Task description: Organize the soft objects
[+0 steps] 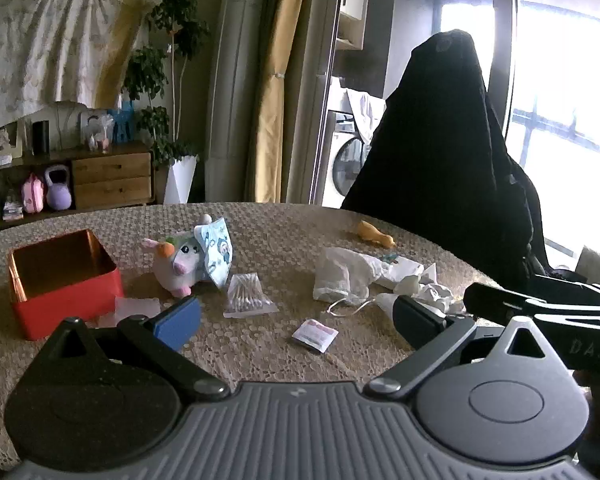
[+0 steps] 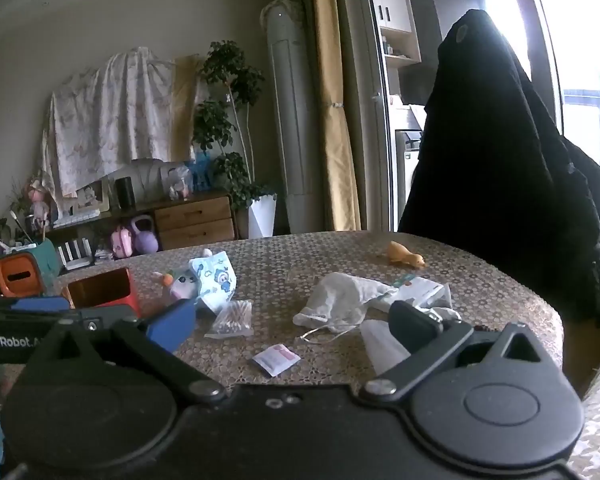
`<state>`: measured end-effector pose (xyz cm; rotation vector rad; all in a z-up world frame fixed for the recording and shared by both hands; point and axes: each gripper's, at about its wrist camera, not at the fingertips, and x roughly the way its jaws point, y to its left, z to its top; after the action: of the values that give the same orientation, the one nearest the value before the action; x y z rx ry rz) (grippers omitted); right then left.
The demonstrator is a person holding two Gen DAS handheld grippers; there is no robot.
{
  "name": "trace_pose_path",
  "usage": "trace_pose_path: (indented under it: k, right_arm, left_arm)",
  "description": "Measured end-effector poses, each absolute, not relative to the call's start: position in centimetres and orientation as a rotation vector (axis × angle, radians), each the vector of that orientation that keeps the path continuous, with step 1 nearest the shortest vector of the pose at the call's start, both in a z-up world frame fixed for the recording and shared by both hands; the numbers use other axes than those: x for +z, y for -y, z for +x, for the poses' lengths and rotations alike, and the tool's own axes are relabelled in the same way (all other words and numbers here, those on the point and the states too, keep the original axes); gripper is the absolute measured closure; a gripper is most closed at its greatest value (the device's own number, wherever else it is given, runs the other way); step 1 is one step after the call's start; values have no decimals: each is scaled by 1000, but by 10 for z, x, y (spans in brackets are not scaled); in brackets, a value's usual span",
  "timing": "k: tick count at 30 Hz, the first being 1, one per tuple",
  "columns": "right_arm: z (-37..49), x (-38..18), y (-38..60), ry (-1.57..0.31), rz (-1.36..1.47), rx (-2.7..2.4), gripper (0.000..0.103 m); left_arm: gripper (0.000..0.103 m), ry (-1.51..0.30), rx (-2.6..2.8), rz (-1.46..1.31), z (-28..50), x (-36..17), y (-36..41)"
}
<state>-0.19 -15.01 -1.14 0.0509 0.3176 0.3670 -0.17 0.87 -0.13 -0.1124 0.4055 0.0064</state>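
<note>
progress: not started, red tin (image 1: pixel 66 280) at 9 o'clock looks empty | left gripper (image 1: pixel 296 316) jaws apart, holding nothing | right gripper (image 2: pixel 292 320) jaws apart, holding nothing | left to do: plush bunny (image 1: pixel 178 266) at 11 o'clock beside the tin, white cloth (image 1: pixel 342 272) at 1 o'clock, both lying loose on table (image 1: pixel 280 224)

Two hand-held black plastic grippers: the left gripper (image 1: pixel 296 320) has a ribbed grey body, the right gripper (image 2: pixel 292 326) a smooth black one with small screws. Each carries one blue-padded finger (image 1: pixel 179 322), one black finger (image 2: pixel 414 328) and round pivot discs.
</note>
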Motion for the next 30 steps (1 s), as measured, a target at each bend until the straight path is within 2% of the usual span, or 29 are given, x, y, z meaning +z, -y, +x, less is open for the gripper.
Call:
trace_pose_path:
  k: [16,19,30]
  right_arm:
    - [-3,-13,150,-309,45,375,3]
    - [-3,-13,150,-310,42,375,6]
    - [-4,-13,149,-308,42,375,6]
  left_arm:
    - [0,-392,9,-105,-5,5,-5]
    - [0,-393,10,-106,-5,5,-5]
    - [0,-392,10,-105,-5,5,-4]
